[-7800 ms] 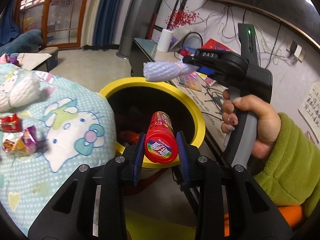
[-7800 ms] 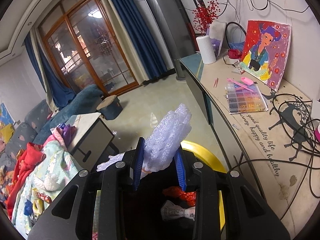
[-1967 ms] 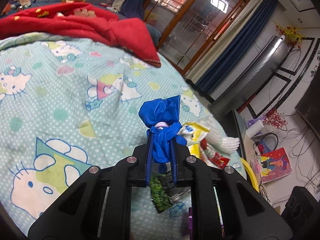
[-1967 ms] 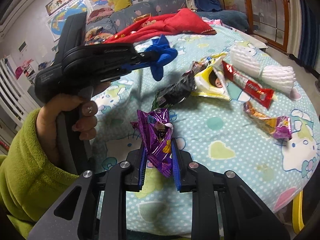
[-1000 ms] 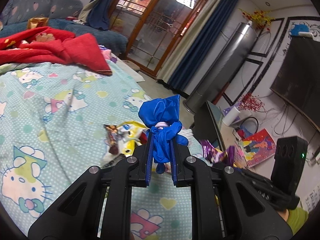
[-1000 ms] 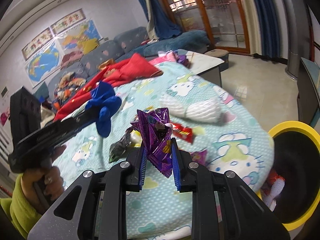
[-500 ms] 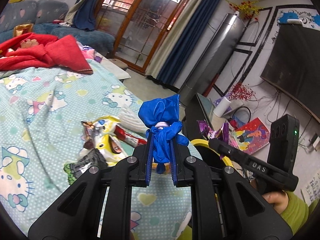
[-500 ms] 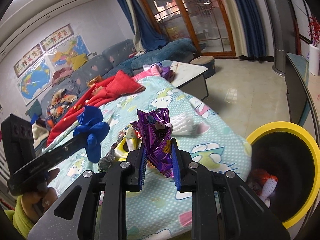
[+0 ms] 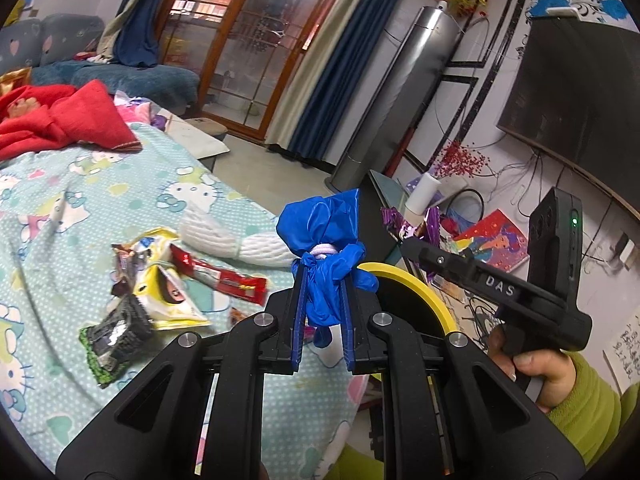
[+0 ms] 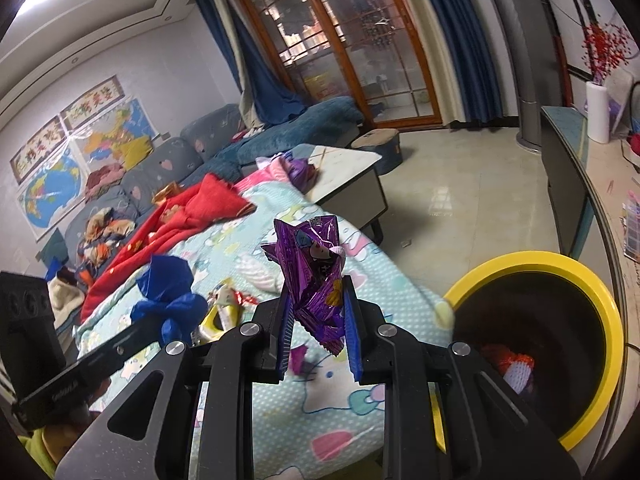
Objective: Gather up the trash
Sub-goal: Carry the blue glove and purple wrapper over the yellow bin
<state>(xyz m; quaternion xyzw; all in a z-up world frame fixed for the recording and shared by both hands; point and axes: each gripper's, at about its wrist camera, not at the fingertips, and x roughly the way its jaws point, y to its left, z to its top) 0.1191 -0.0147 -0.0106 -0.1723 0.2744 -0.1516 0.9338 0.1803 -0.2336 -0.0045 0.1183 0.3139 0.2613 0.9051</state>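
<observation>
Left wrist view: the left gripper is clamped tight on a blue bundle tied with a pale band, carried upright above the edge of a cartoon-print bedspread. Ahead and to the right shows the yellow rim of a dark bin, the likely destination, so the bundle appears held high to clear that rim. The right gripper crosses the frame from a hand in a green sleeve, a purple wrapper at its tip. More trash waits on the bedspread: a yellow packet, a red wrapper, a dark packet and a white mesh sleeve.

Right wrist view: the right gripper is closed on the crumpled purple wrapper, its jaws only narrowly apart around the foil. The bin stands to the lower right beside the bed, open-topped, with some red and white trash already inside. The left gripper with its blue bundle sits to the left, over the bedspread. Both loads seem gripped low and firmly so neither slips before reaching the bin.
</observation>
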